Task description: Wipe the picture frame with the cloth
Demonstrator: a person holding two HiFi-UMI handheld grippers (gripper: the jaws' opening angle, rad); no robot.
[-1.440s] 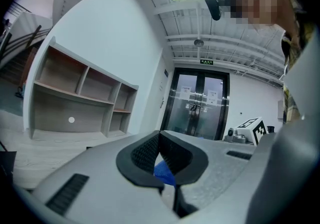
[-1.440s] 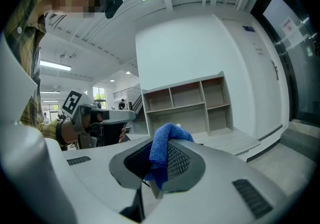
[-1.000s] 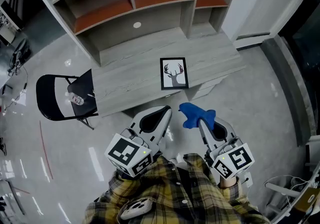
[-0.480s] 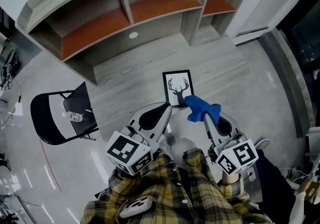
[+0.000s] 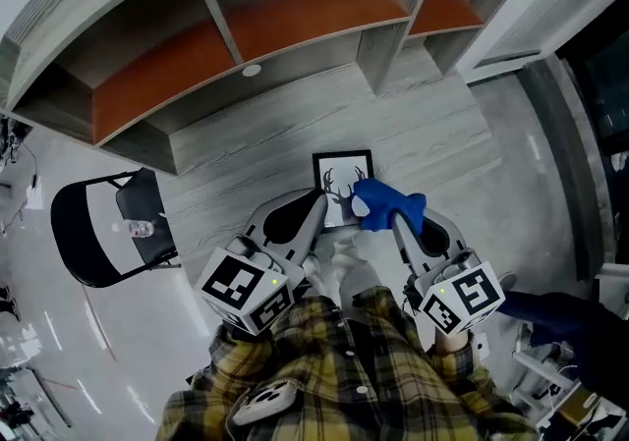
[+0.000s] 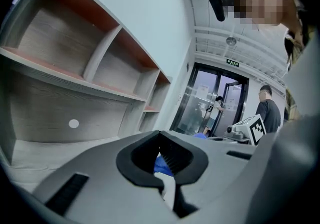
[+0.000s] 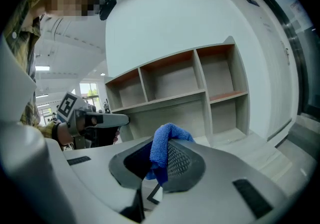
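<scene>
A black picture frame (image 5: 339,171) with a deer-antler print lies flat on the grey wooden desk (image 5: 246,159). My right gripper (image 5: 395,220) is shut on a blue cloth (image 5: 384,201), which bunches above the jaws and hangs over the frame's near right corner. In the right gripper view the cloth (image 7: 162,149) drapes over the jaws' tips. My left gripper (image 5: 318,200) is shut with nothing in it, its tip at the frame's near left edge. The left gripper view shows a scrap of the blue cloth (image 6: 161,164) through the jaw opening.
A shelf unit (image 5: 256,27) with orange-brown boards rises at the desk's back. A black folding chair (image 5: 98,228) with a small bottle on it stands at the left. In the left gripper view a person in dark clothes (image 6: 270,112) stands by glass doors (image 6: 210,101).
Both grippers have moved forward from the floor side of the desk to the frame's near edge. The cloth went with the right gripper and now overlaps the frame's corner.
</scene>
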